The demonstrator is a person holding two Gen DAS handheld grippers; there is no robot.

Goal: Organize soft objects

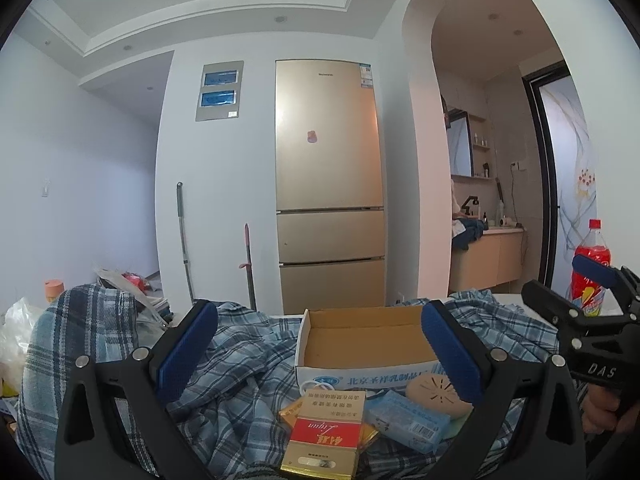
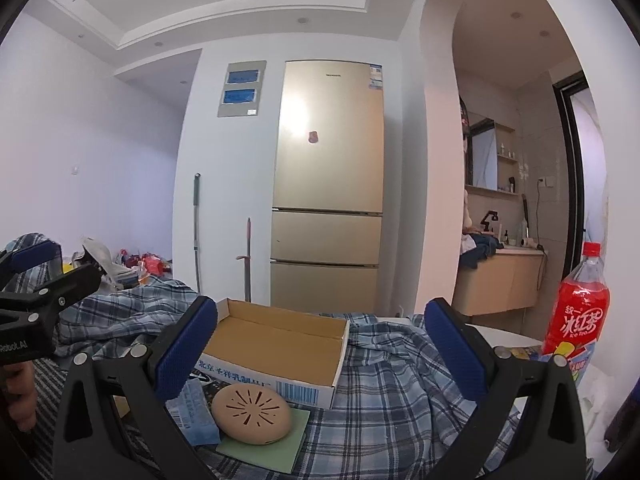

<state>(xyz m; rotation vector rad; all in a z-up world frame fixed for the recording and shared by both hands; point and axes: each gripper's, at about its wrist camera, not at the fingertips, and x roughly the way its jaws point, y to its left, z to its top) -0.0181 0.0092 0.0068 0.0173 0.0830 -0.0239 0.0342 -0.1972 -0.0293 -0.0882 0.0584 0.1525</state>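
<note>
Two claws, both with fingers wide apart, nothing held. Left wrist view: left claw (image 1: 316, 352) hovers over the plaid shirt (image 1: 240, 364), empty cardboard box (image 1: 360, 344) dead ahead, red carton (image 1: 324, 436) just below. Right wrist view: right claw (image 2: 320, 352) has shirt (image 2: 392, 392) bunched ahead-right, tan sponge (image 2: 251, 416) low-left, box (image 2: 276, 348) ahead. Shirt runs left-right under both; the left claw looks nearer its bulk.

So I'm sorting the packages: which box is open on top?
The white cardboard box on the plaid cloth, showing its bare brown inside. The red-and-gold box and the blue packet in front are shut.
</note>
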